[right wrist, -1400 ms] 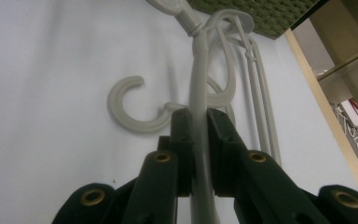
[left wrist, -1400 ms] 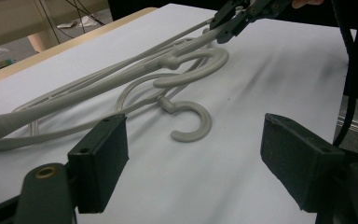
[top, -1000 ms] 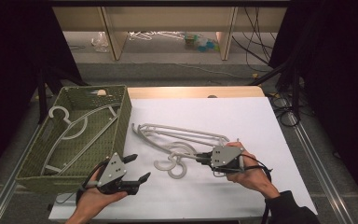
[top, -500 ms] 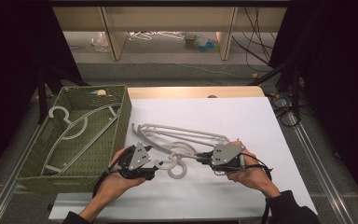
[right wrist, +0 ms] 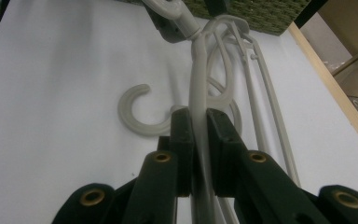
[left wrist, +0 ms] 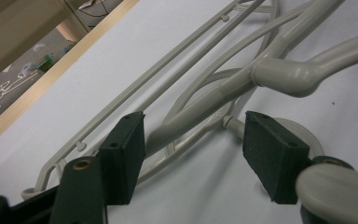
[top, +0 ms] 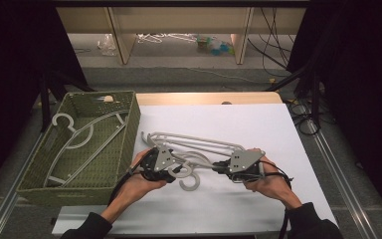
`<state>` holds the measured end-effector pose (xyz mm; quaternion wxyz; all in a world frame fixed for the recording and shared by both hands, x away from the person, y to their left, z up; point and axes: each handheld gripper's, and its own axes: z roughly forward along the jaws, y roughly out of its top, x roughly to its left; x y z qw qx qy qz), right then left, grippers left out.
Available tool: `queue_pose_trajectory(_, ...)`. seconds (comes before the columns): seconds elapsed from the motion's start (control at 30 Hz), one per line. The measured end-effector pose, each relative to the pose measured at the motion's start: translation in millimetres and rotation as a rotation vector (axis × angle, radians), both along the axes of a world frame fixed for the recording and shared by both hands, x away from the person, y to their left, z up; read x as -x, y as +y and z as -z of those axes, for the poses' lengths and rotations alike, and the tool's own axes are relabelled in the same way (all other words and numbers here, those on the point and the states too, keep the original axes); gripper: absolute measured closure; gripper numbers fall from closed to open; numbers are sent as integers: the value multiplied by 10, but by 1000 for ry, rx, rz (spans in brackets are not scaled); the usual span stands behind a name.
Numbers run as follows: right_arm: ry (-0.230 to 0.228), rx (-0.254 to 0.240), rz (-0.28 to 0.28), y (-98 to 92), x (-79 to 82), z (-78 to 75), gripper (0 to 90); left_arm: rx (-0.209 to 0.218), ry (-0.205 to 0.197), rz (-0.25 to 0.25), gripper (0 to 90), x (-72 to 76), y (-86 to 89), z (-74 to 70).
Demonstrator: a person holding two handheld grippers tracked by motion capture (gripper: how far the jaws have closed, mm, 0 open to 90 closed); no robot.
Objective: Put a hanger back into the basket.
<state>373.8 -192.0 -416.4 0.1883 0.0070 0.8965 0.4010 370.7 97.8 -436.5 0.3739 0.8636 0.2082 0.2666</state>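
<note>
Right tongs (right wrist: 199,135): clamped on an arm of the top grey hanger (top: 199,149). Left tongs (left wrist: 196,154): jaws apart, just been closing, straddling that hanger's other arm, pads not pressing. Hangers: stacked on the white tabletop (top: 258,124), just right of the green basket (top: 129,124), which holds another hanger (top: 79,137).

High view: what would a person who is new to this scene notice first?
The pale grey hangers lie tangled mid-table on the white table, a claw at each end. The right claw is clamped on one hanger's arm, while the left claw has just been closing around another arm, pads not yet touching it. At the left stands a green woven basket with more hangers inside.
</note>
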Motion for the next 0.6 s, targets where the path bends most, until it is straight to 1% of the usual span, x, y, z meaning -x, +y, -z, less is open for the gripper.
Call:
queue_pose_trajectory(0.03,4,-2,2,-6,-3,3,821,-7,-3,3,390,-11,3,-3)
queue_pose_trajectory(0.07,9,-2,-1,-11,-11,5,821,-2,-6,8,394,-25,4,-6)
queue_pose_trajectory(0.1,19,-5,-4,-19,-18,9,821,-10,-8,23,396,-40,9,-15)
queue_pose_trajectory(0.13,16,-11,-3,-26,-29,8,821,-16,-16,29,405,-56,10,-19)
queue_pose_trajectory(0.17,26,-14,-5,-33,-38,9,821,-28,-22,31,407,-72,14,-25)
queue_pose_trajectory(0.2,30,-17,-4,-40,-47,10,821,-26,-28,32,409,-99,16,-23)
queue_pose_trajectory(0.23,38,-24,-5,-48,-61,12,821,-14,-21,37,416,-126,16,-15)
queue_pose_trajectory(0.27,45,-28,-3,-55,-70,14,821,-16,-20,42,419,-143,12,-9)
queue_pose_trajectory(0.33,53,-36,-4,-65,-88,18,821,-54,-29,65,423,-178,-20,3)
queue_pose_trajectory(0.4,63,-43,-2,-74,-101,23,821,-70,-27,82,422,-199,-63,11)
queue_pose_trajectory(0.43,72,-42,-1,-77,-104,28,821,-84,-34,89,422,-214,-96,15)
queue_pose_trajectory(0.47,69,-48,2,-79,-114,31,821,-96,-40,94,426,-226,-122,17)
queue_pose_trajectory(0.5,78,-49,0,-79,-116,34,821,-99,-39,99,442,-235,-141,19)
queue_pose_trajectory(0.53,76,-51,0,-78,-123,34,821,-111,-38,110,463,-246,-165,19)
queue_pose_trajectory(0.6,82,-51,-1,-76,-130,40,821,-132,-49,127,516,-270,-203,26)
